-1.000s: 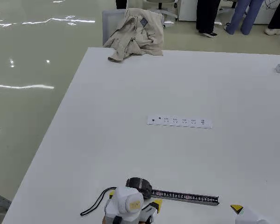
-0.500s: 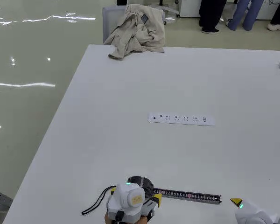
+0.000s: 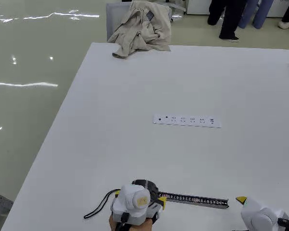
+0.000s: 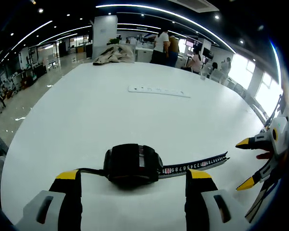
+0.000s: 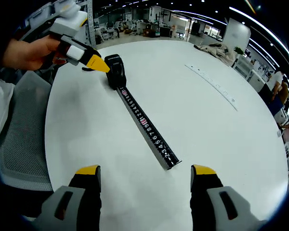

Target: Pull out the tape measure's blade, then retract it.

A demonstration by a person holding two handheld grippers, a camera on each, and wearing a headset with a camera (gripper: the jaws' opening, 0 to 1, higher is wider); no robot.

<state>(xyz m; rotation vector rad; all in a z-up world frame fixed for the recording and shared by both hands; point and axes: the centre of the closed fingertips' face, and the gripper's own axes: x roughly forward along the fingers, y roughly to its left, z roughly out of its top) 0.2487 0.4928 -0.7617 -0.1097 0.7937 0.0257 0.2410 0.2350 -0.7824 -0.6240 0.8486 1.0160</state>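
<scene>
1. The tape measure sits on the white desk near its close edge. The case is black, with a black wrist cord trailing off to one side.
2. Its blade is pulled out and lies flat on the desk, numbers up.
3. My left tool is spread wide and grips nothing. The case lies just ahead between the jaws; contact looks unlikely, though the fisheye makes it hard to judge.
4. My right tool is also wide open and empty, with the blade's end hook just beyond its tips.
5. A power strip lies mid-desk, and a beige jacket is at the far edge.
</scene>
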